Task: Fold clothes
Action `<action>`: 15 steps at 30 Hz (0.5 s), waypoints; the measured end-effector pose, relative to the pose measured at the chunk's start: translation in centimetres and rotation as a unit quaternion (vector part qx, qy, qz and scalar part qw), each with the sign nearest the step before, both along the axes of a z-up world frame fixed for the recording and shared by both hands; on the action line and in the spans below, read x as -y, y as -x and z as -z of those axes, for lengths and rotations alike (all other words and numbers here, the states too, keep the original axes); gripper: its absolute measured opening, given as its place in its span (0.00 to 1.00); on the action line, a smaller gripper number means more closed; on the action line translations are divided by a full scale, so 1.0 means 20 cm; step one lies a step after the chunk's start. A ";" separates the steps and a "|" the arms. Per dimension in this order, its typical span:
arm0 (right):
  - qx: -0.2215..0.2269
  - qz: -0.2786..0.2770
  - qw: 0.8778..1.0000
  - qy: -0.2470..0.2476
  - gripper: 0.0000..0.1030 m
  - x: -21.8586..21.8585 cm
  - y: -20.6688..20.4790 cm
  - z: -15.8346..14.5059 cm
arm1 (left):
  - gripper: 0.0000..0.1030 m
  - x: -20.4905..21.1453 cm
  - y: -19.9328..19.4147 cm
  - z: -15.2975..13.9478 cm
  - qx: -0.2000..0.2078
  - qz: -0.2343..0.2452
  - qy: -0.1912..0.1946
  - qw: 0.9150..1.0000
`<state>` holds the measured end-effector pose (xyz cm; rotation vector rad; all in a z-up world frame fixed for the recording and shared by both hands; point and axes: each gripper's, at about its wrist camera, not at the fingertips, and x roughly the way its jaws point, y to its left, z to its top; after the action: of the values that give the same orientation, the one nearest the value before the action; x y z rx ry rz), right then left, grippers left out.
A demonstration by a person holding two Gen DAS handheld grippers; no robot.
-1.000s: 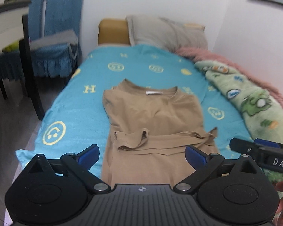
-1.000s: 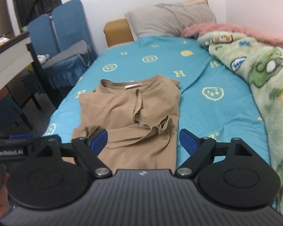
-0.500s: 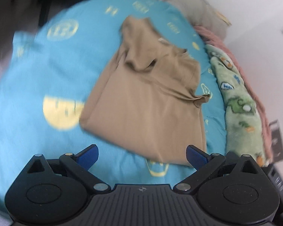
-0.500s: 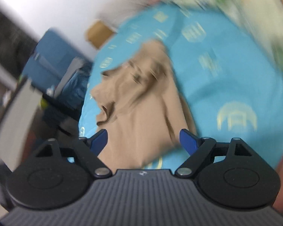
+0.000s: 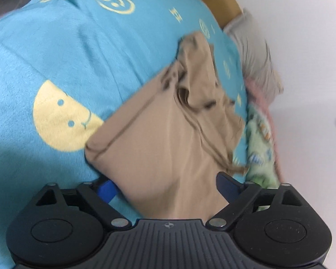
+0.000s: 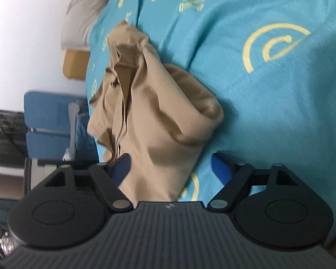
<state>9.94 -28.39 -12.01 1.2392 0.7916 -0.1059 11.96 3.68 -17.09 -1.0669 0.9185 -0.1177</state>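
Observation:
A tan T-shirt (image 5: 168,139) lies on the turquoise bed sheet (image 5: 56,51), sleeves folded in over its body. My left gripper (image 5: 165,186) is open, rolled sideways, with the shirt's bottom hem between its blue fingers near the shirt's left corner. The shirt also shows in the right wrist view (image 6: 150,116). My right gripper (image 6: 171,168) is open, rolled the other way, and straddles the hem near the shirt's right bottom corner. The cloth lies between both sets of jaws, ungripped.
A grey pillow (image 5: 255,53) and a tan headboard (image 5: 221,2) are at the far end of the bed. A green printed blanket (image 5: 259,148) lies along the wall side. Blue chairs (image 6: 49,121) stand beside the bed.
Both grippers have dropped from above the bed down to the shirt's bottom hem and rolled sideways. The hem now sits between each pair of open fingers.

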 end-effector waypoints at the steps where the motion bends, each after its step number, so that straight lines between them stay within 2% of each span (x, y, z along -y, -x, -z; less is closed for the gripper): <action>1: 0.002 0.010 1.000 0.008 0.62 0.00 -0.01 0.00 | 0.77 -0.02 0.00 0.02 0.002 -0.012 0.008 1.000; 4: -0.003 0.032 0.999 0.029 0.31 0.03 -0.03 0.01 | 0.67 -0.06 0.00 0.04 0.006 -0.040 0.037 0.998; 5: -0.004 0.031 0.999 0.035 0.28 0.03 -0.04 0.01 | 0.65 -0.06 0.00 0.05 0.006 -0.045 0.046 0.998; 7: 0.008 0.028 0.998 0.047 0.23 0.03 -0.04 -0.01 | 0.47 -0.08 -0.01 0.06 0.002 -0.049 0.050 0.998; 8: 0.016 0.027 0.998 0.053 0.22 0.03 -0.04 -0.02 | 0.43 -0.08 -0.01 0.07 0.001 -0.049 0.051 0.998; 9: 0.024 0.027 0.998 0.056 0.22 0.03 -0.04 -0.03 | 0.35 -0.10 -0.01 0.07 0.001 -0.050 0.055 0.997; 10: 0.031 0.028 0.997 0.058 0.21 0.03 -0.03 -0.05 | 0.22 -0.11 -0.01 0.08 0.001 -0.051 0.058 0.997; 12: 0.045 0.028 0.997 0.063 0.20 0.03 -0.01 -0.08 | 0.14 -0.12 -0.01 0.06 0.002 -0.043 0.057 0.997; 15: 0.054 0.022 0.996 0.072 0.19 0.03 0.00 -0.15 | 0.10 -0.12 0.01 -0.05 0.028 -0.035 0.055 0.997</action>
<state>9.91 -28.99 -9.05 1.1159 0.6517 -0.1292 11.80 6.17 -16.17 -1.1908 0.8301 -0.1399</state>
